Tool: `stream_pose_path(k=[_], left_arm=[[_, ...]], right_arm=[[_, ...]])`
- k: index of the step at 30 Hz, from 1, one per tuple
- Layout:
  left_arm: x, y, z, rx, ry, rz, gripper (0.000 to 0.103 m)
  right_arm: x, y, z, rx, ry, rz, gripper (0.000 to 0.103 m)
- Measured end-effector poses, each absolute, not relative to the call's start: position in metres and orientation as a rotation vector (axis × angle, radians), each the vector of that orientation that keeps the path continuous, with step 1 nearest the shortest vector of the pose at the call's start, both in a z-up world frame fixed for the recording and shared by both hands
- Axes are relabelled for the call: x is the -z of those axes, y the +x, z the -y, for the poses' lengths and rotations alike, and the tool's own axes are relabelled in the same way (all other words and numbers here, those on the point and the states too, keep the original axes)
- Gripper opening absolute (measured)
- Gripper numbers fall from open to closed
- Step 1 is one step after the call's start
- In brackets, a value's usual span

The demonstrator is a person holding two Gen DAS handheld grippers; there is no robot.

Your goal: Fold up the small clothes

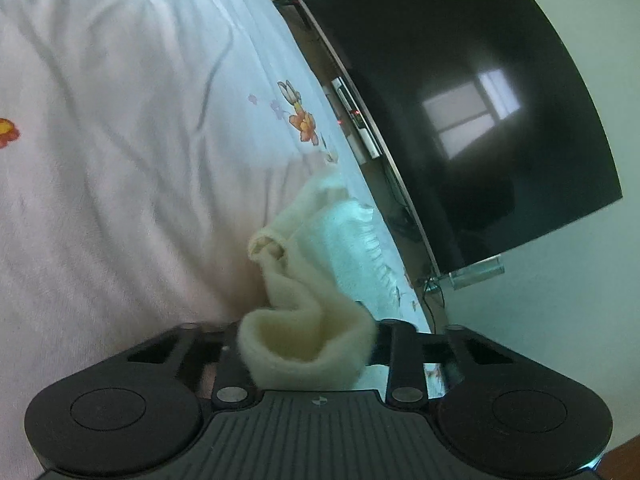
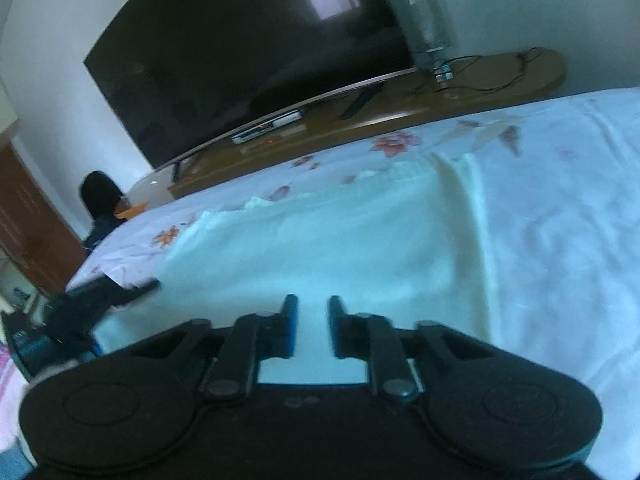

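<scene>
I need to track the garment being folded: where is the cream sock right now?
In the left wrist view, the cream sock is pinched in the left gripper, trailing forward over the floral bedsheet near its television-side edge.

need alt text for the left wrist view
The left gripper is shut on a cream sock, which bunches up over its fingers above a pale floral bedsheet. A large dark television stands beyond the bed's edge.
</scene>
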State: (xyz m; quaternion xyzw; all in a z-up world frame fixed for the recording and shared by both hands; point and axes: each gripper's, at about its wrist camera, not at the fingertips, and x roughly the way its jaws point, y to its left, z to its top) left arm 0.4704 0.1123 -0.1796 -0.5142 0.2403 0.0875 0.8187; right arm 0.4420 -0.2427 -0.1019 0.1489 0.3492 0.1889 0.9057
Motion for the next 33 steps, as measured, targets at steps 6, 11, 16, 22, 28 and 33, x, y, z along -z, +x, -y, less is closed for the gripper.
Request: stream_pose_path(k=[6, 11, 16, 22, 28, 33], left_arm=[[0.168, 0.460, -0.110, -0.130, -1.055, -0.436, 0.013], [0.168, 0.470, -0.117, -0.127, -1.004, -0.475, 0.013], [0.168, 0.474, -0.119, -0.118, -0.965, -0.498, 0.013], [0.132, 0.494, -0.094, -0.022, -0.769, -0.517, 0.009], [0.085, 0.521, -0.052, 0.154, -0.586, -0.564, 0.009], [0.073, 0.539, 0.011, 0.297, -0.476, -0.635, 0.009]], right_arm=[[0.114, 0.475, 0.212, -0.454, 0.328, -0.745, 0.003], [0.129, 0.495, 0.200, -0.475, 0.347, -0.783, 0.003], [0.143, 0.503, 0.198, -0.468, 0.317, -0.835, 0.000], [0.146, 0.503, 0.201, -0.467, 0.339, -0.834, 0.000], [0.144, 0.501, 0.214, -0.452, 0.436, -0.839, 0.000], [0.119, 0.482, 0.277, -0.355, 0.540, -0.715, 0.014]])
